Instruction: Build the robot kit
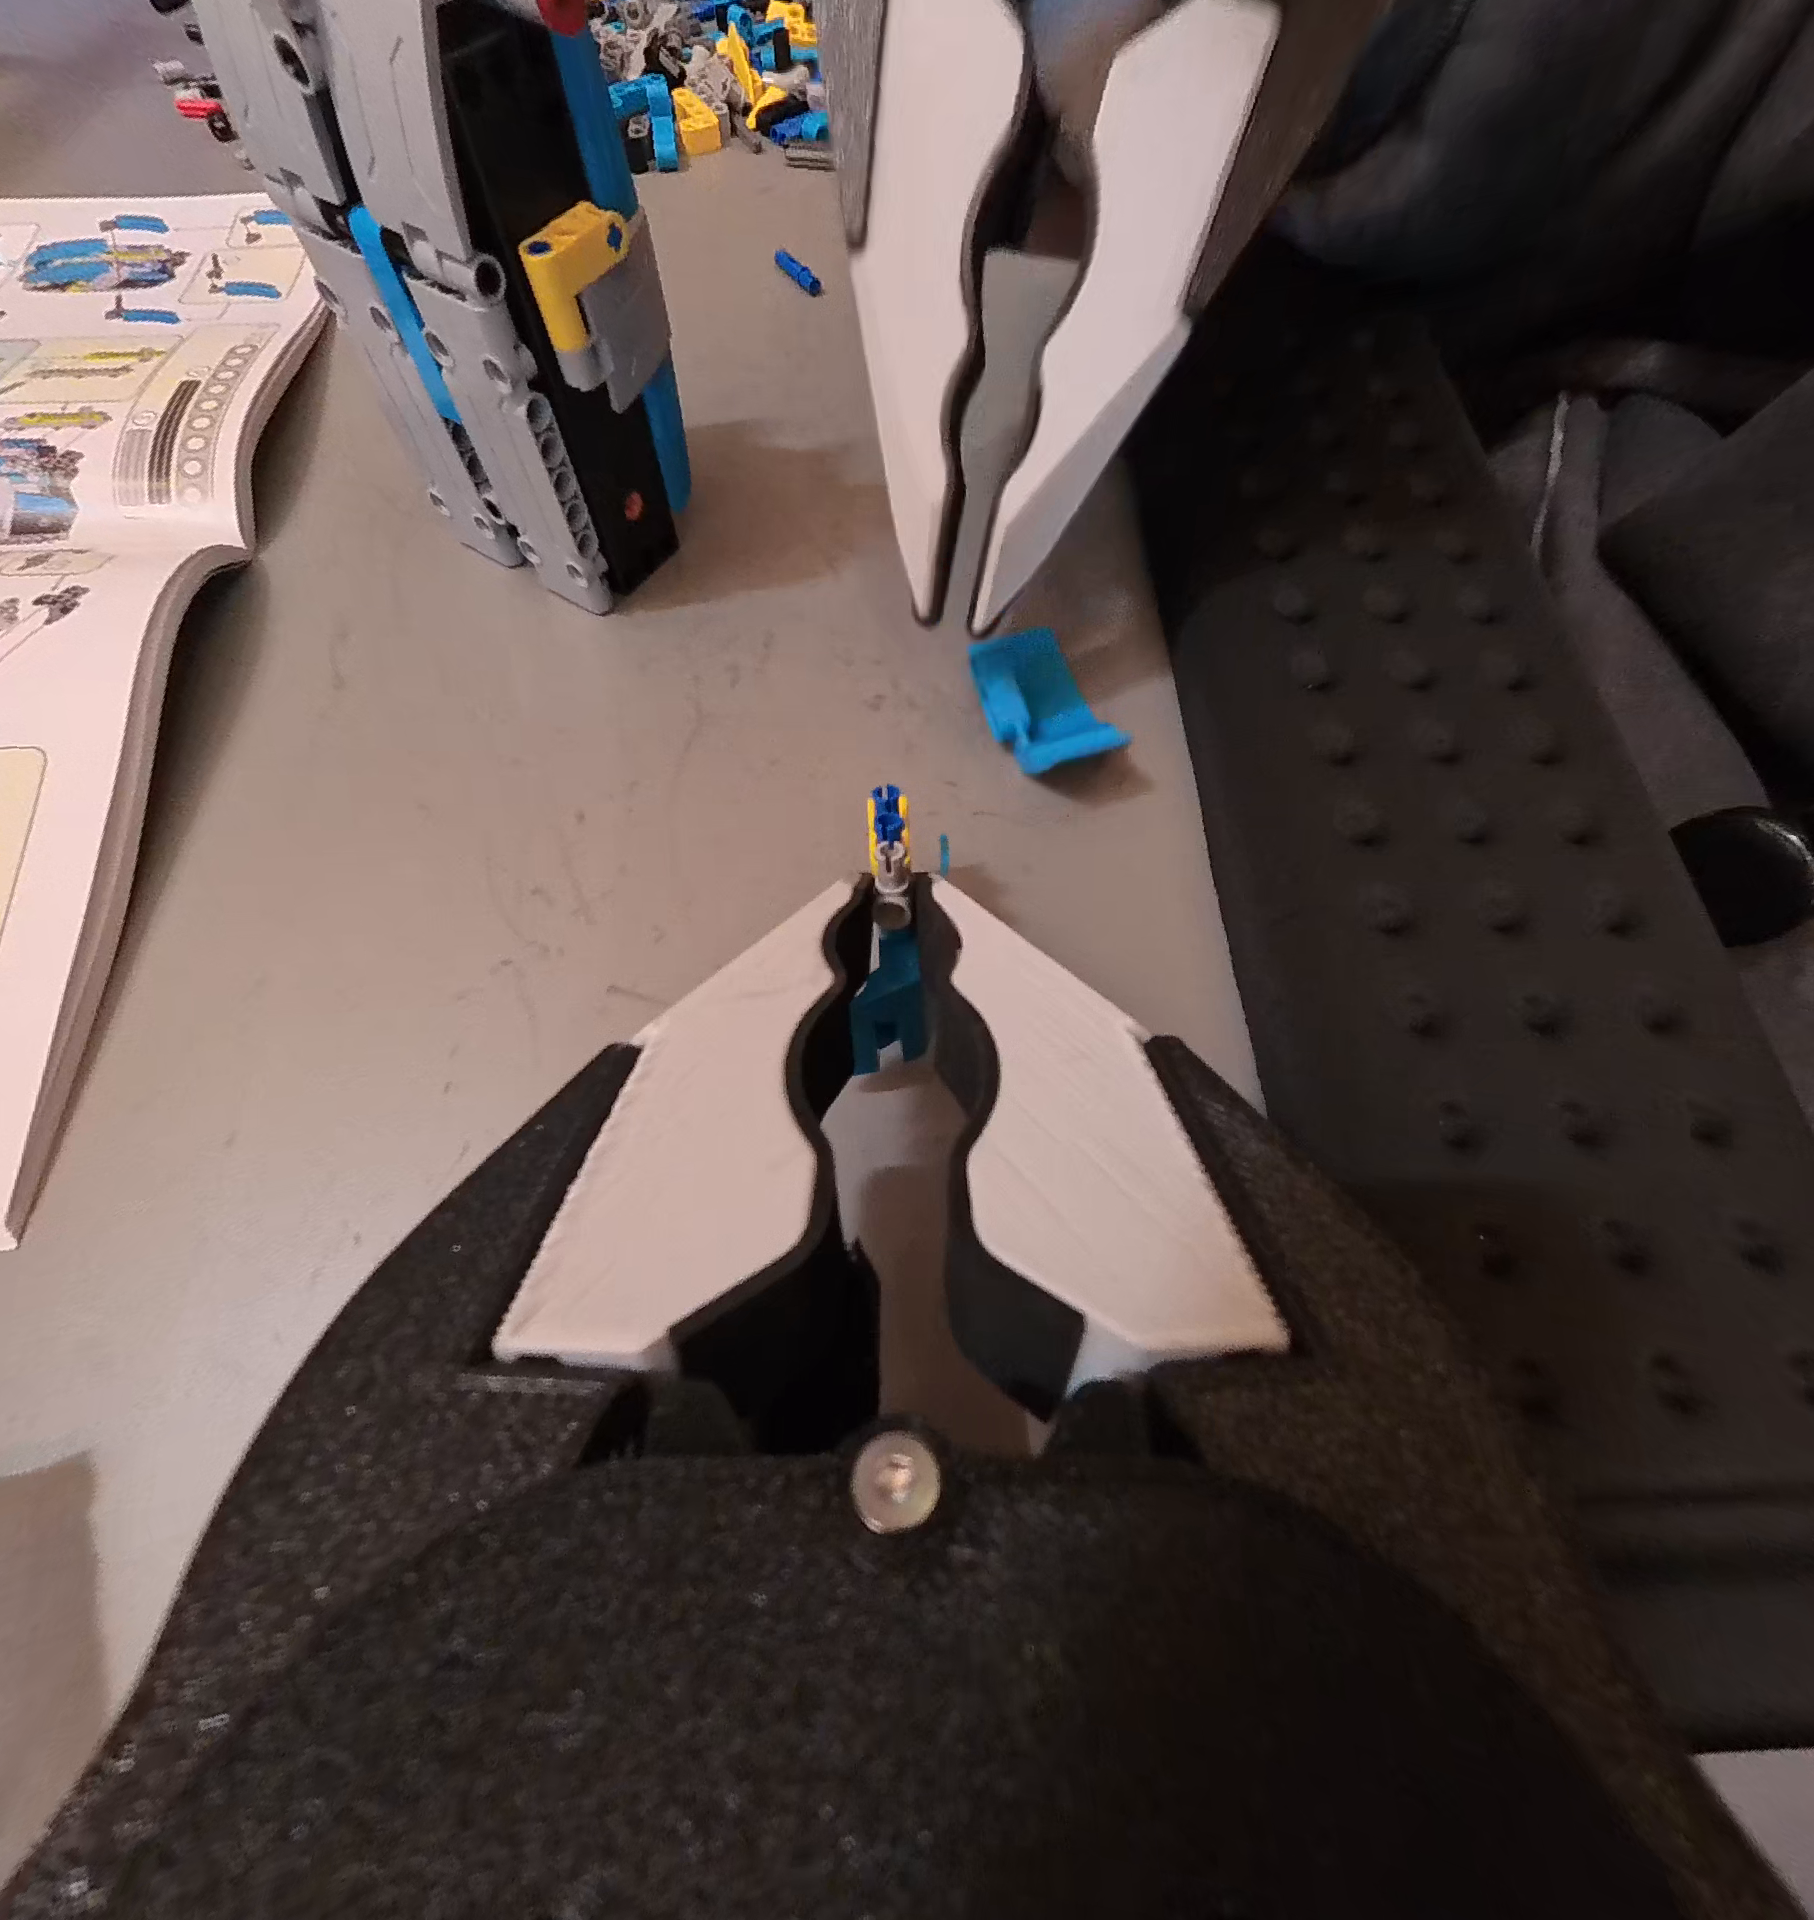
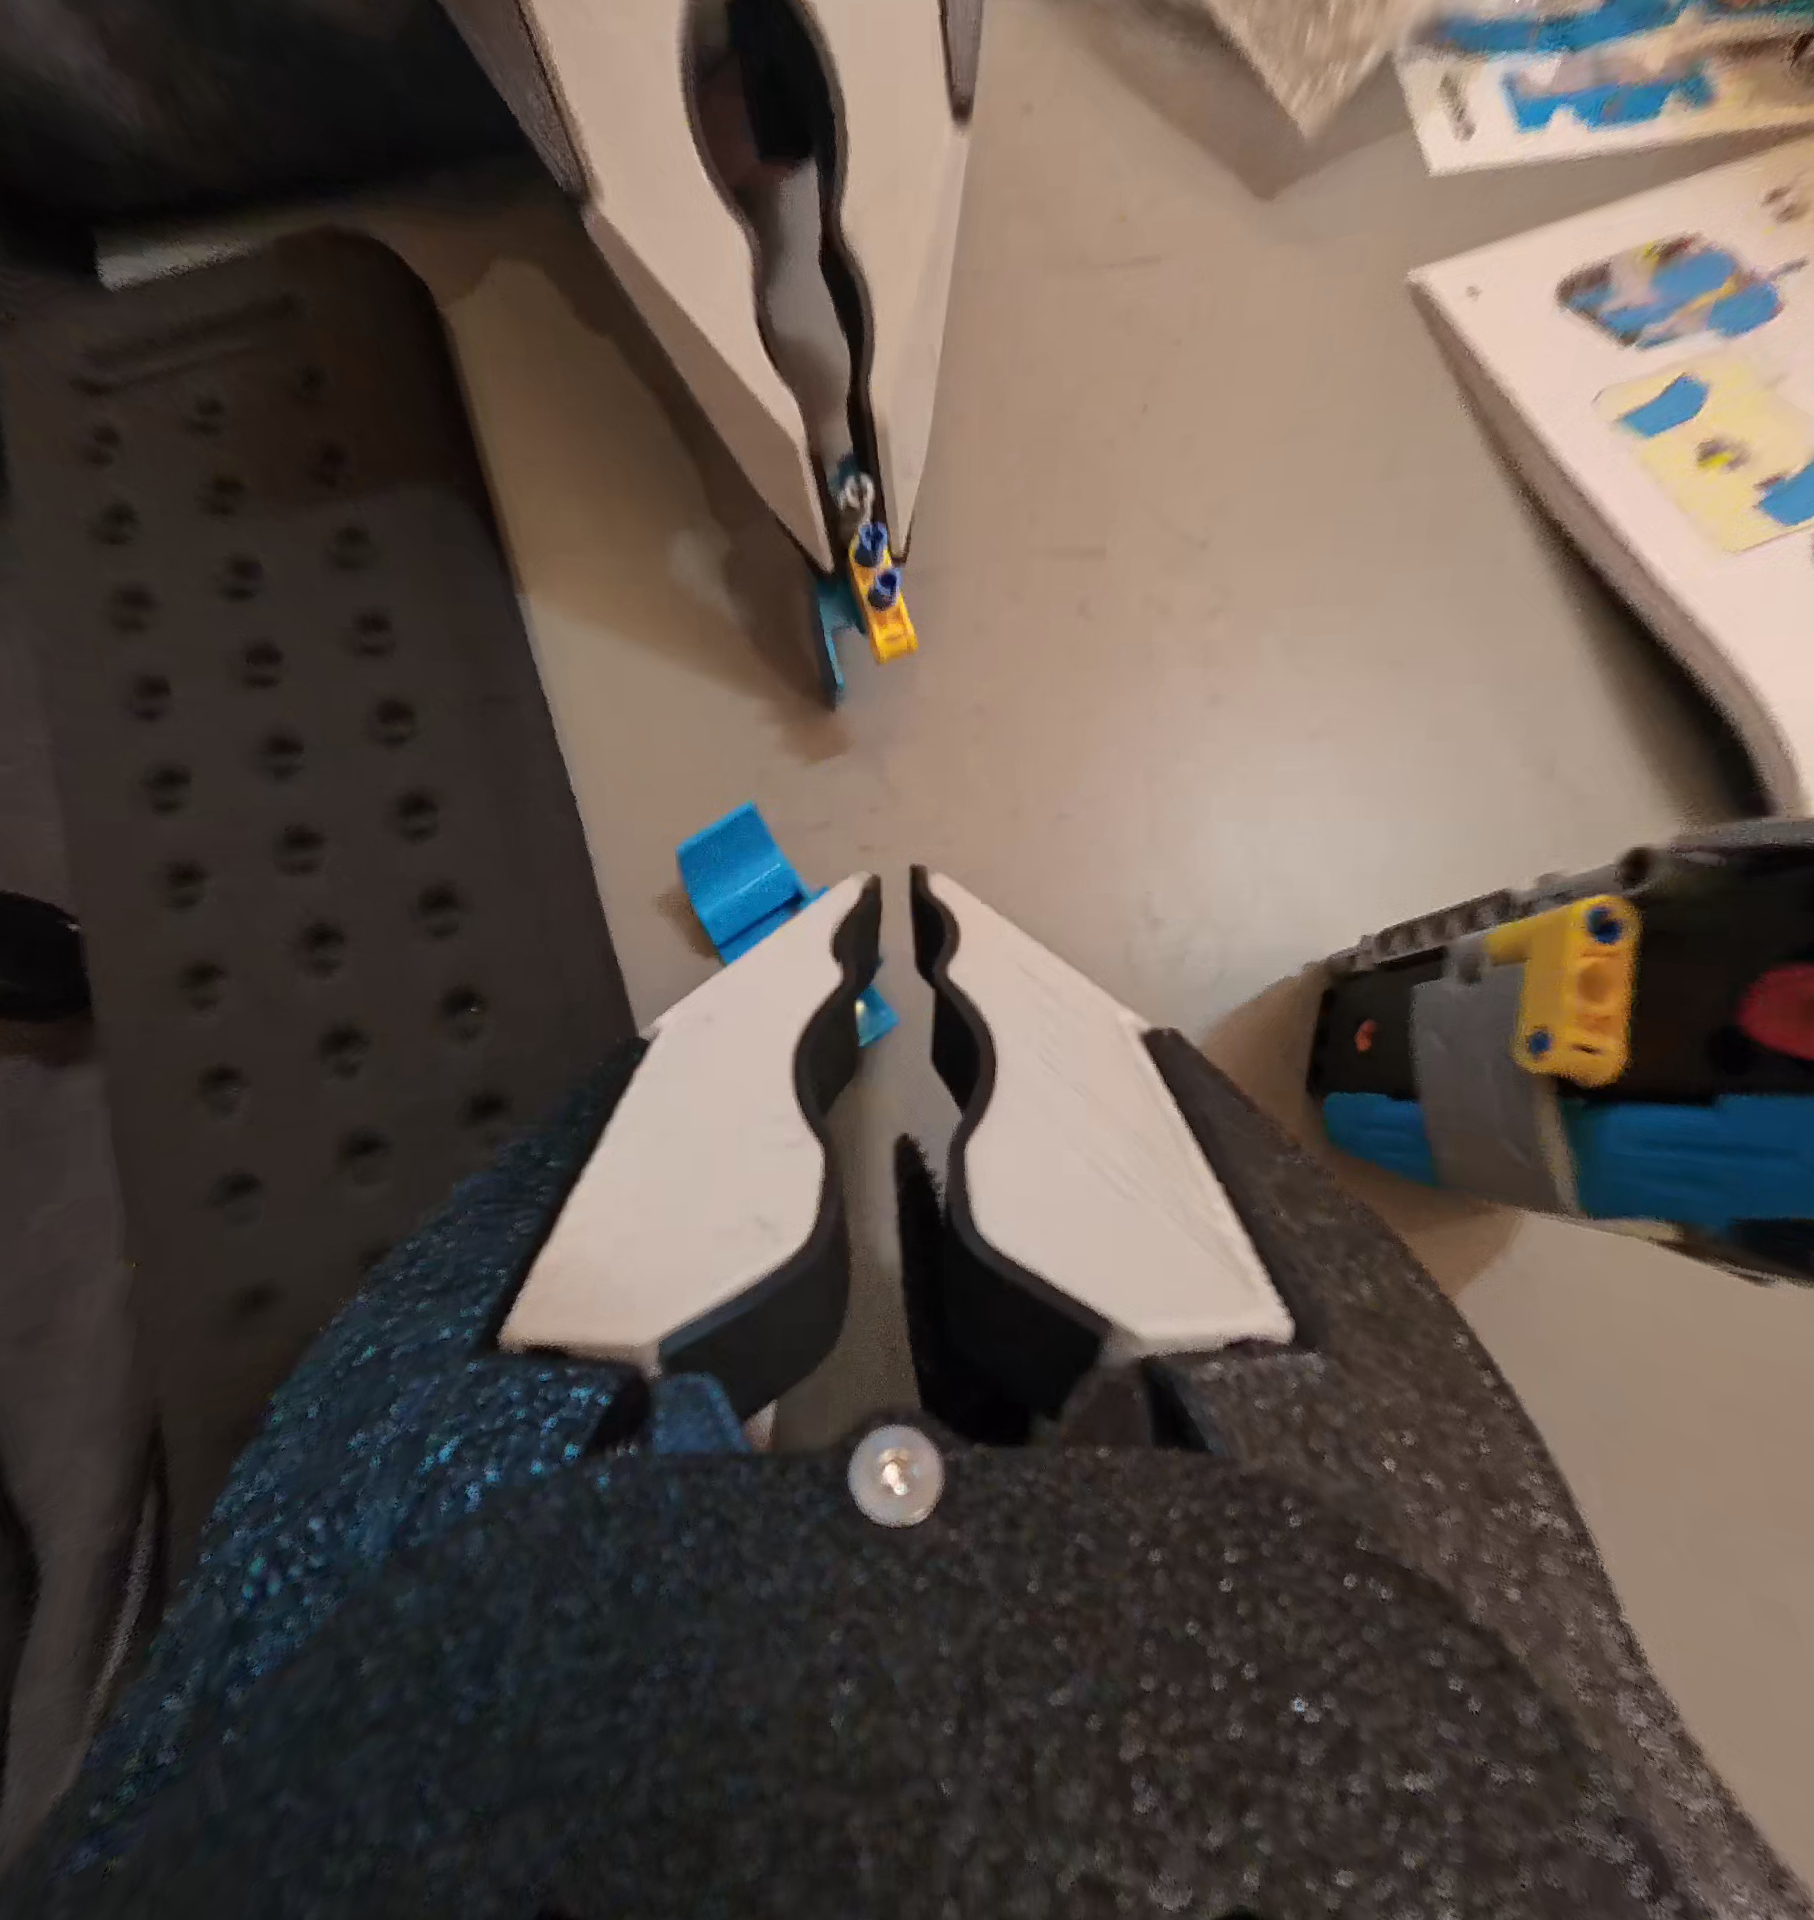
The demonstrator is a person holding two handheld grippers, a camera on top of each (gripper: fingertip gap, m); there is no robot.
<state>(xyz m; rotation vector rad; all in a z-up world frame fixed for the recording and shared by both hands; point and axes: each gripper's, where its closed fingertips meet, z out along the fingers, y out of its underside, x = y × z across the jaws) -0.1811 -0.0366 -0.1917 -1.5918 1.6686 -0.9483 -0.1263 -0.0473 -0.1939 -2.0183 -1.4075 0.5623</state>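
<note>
the left gripper [image 1: 890, 883] is clamped on a small brick assembly [image 1: 890, 831]: a yellow piece with dark blue pins and a grey pin, joined to a blue piece that sits back between the fingers. the yellow end sticks out just past the fingertips, above the grey table [image 1: 467, 831]. in the right wrist view the same assembly [image 2: 879, 597] shows pinched at the tips of the left gripper [image 2: 861, 551], its yellow end and a blue part poking out toward the table [image 2: 1142, 623].

the right gripper [image 2: 895, 883] holds nothing; its jaws stand nearly together with a narrow slit between the tips. a loose light blue panel piece [image 2: 737, 878] lies on the table just beside its left fingertip, partly hidden under that finger. in the left wrist view the right gripper [image 1: 950, 618] points down, its tips just above that panel piece [image 1: 1038, 701].

a partly built brick model [image 1: 508, 343] in grey, black, blue and yellow stands on the table to the left of the right gripper. an open instruction booklet [image 1: 82, 623] lies farther left, and a pile of loose bricks [image 1: 716, 83] sits behind the model. a black studded mat [image 1: 1454, 831] borders the table on the right.
</note>
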